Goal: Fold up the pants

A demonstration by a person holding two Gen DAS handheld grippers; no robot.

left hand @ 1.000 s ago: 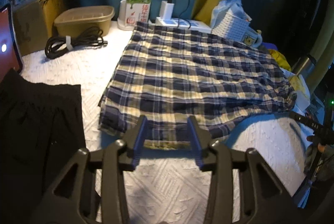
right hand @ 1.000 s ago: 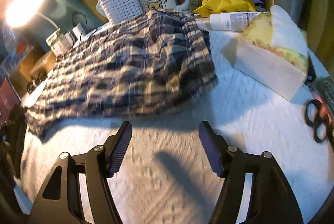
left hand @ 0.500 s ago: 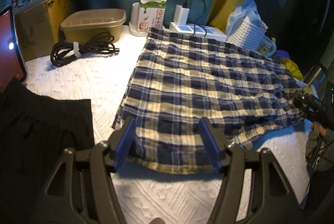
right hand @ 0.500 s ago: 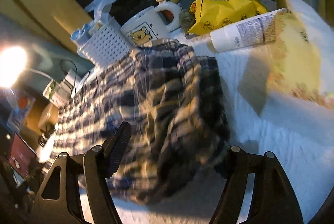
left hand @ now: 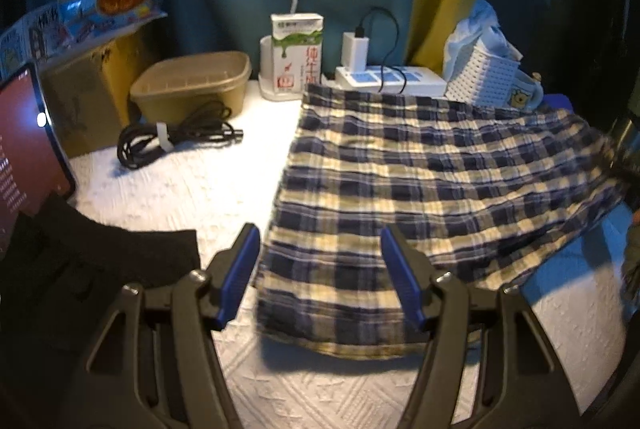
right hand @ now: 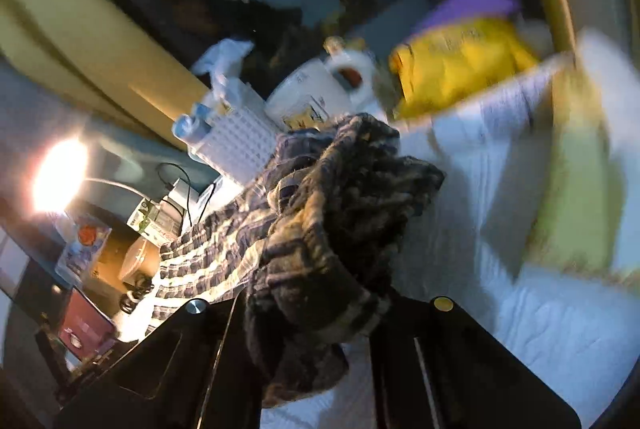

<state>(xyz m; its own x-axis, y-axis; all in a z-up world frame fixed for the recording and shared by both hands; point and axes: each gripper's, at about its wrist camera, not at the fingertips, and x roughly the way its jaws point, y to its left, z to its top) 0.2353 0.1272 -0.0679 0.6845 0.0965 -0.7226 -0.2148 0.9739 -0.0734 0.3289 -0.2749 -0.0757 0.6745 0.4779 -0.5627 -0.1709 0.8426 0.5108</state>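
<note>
The right gripper (right hand: pixel 308 313) is clenched on a bunched end of the plaid pants (right hand: pixel 336 221), the cloth gathered into a thick wad that rises out of the closed jaws toward 12 o'clock. The left gripper (left hand: pixel 320 273) stands released, its blue pads (left hand: pixel 240 277) spread on either side of the near hem of the pants (left hand: pixel 420 189) without pressing it; whether the tips touch the cloth cannot be told.

Seen from the left wrist, the pants lie flat on the white textured cover (left hand: pixel 180 189), reaching from the jaws out to 1 o'clock. A black garment (left hand: pixel 80 269) lies at 9 o'clock, just beside the left finger. Farther out: a coiled black cable (left hand: pixel 172 141) at 10 o'clock, a tan tub (left hand: pixel 192 89) behind it, a milk carton (left hand: pixel 296 53) at 12, a white power strip with charger (left hand: pixel 384 77) touching the far edge of the pants, and a white perforated basket (left hand: pixel 484 73) at 1 o'clock. A red tablet screen (left hand: pixel 24 149) leans at the left edge.

Only the right wrist view shows the lifted wad, a bear mug (right hand: pixel 312 93) and a yellow bag (right hand: pixel 460 65) at 12 to 1 o'clock, and a blurred pale-yellow box (right hand: pixel 576 189) at 3 o'clock close beside the raised cloth. Only the left view shows the flat hem and the black garment.
</note>
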